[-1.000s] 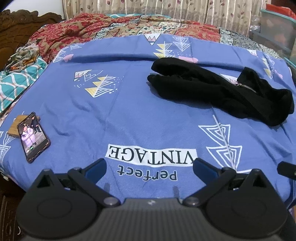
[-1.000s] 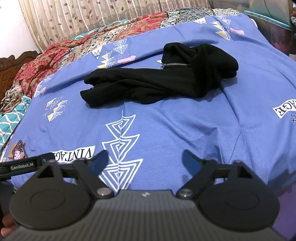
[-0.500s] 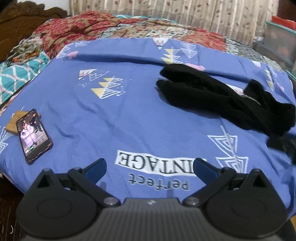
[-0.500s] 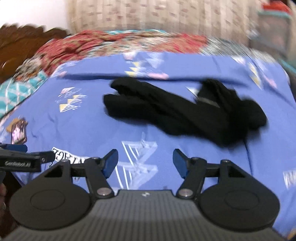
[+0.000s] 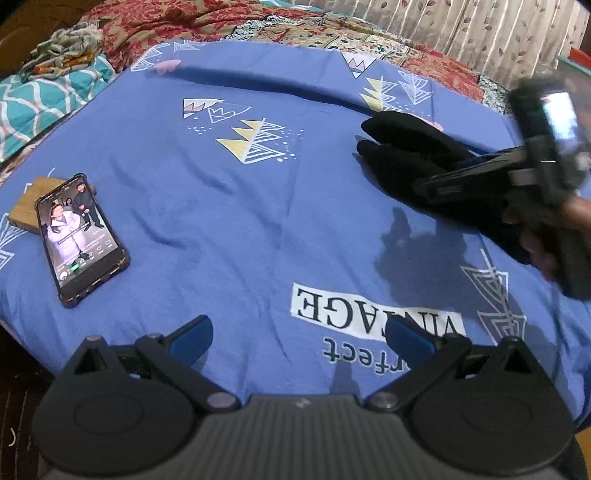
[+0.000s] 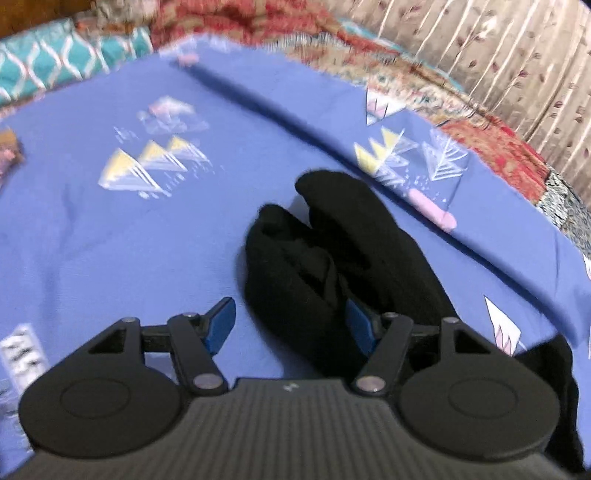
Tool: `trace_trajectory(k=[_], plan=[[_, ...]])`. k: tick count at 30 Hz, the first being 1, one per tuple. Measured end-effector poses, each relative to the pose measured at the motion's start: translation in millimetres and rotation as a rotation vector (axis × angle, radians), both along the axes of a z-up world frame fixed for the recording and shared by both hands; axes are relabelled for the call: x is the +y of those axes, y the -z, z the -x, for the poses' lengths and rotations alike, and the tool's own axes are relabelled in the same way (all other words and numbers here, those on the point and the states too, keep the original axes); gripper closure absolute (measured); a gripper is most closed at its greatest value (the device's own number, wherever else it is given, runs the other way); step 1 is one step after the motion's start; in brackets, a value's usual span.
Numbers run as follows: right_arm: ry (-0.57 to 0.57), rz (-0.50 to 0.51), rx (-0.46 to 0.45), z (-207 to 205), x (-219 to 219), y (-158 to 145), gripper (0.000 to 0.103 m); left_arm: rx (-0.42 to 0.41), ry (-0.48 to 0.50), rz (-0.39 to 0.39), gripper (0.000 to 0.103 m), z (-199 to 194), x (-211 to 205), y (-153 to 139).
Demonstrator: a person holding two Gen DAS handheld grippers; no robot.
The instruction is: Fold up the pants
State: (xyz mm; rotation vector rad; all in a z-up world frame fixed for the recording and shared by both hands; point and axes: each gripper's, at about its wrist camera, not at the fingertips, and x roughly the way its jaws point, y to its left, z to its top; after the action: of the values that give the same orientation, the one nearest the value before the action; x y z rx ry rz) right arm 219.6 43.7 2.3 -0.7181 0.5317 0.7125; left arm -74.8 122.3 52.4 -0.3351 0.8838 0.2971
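A: Which gripper is nearer the pants?

B: The right gripper (image 6: 290, 326). Its jaws have just been narrowing but stand apart, and one black trouser leg lies between them; the right pad sits against the cloth, the left pad is clear of it, so nothing is clamped. In the left wrist view the same gripper (image 5: 436, 186) reaches over the leg ends, carried by the person's hand (image 5: 554, 236).

A: And the left gripper?

B: The left gripper (image 5: 299, 336) is spread wide over bare sheet, near the printed words, holding nothing.

A: Where do the pants lie?

B: The pants (image 6: 332, 258) lie on the blue bedsheet (image 5: 221, 206), the two leg ends side by side and pointing away from the right wrist camera, toward the quilt.

A: Containers?

B: None can be made out clearly; the far right edge is blurred.

A: The surface and the room?

B: A bed. A phone (image 5: 81, 236), screen lit, rests partly on a wooden block (image 5: 33, 199) at the left. Beyond the sheet are a red patterned quilt (image 5: 192, 22), a teal patterned cloth (image 5: 44, 99) and a leaf-print curtain (image 5: 480, 26).
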Motion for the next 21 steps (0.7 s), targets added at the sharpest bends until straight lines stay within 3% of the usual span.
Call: trace_trajectory(k=[1,2,3,5,8,11,13,16,21], plan=[[0.023,0.026,0.005,-10,3,6,0.044,-0.005,0.004,0.011,0.0,1,4,0],[0.034,0.045,0.014,-18,5,9,0.066,-0.011,0.008,0.028,0.0,1,9,-1],[0.042,0.054,0.017,-22,5,10,0.083,-0.019,0.011,0.055,0.0,2,16,-2],[0.065,0.015,0.046,-25,3,1,0.093,-0.034,0.006,0.109,0.0,3,31,-3],[0.027,-0.18,0.16,-3,-5,-42,0.094,-0.064,-0.031,0.15,0.0,3,57,-10],[-0.096,-0.324,0.208,48,-17,-81,0.094,-0.112,-0.071,0.185,0.0,6,79,-18],[-0.205,-0.411,0.279,83,-32,-92,0.094,-0.152,-0.101,0.221,0.0,10,91,-20],[-0.362,-0.395,0.352,136,-41,-71,0.094,-0.18,-0.136,0.268,0.0,14,98,-14],[-0.27,-0.236,0.588,147,-51,-1,0.076,-0.116,-0.134,0.318,0.0,7,86,7]])
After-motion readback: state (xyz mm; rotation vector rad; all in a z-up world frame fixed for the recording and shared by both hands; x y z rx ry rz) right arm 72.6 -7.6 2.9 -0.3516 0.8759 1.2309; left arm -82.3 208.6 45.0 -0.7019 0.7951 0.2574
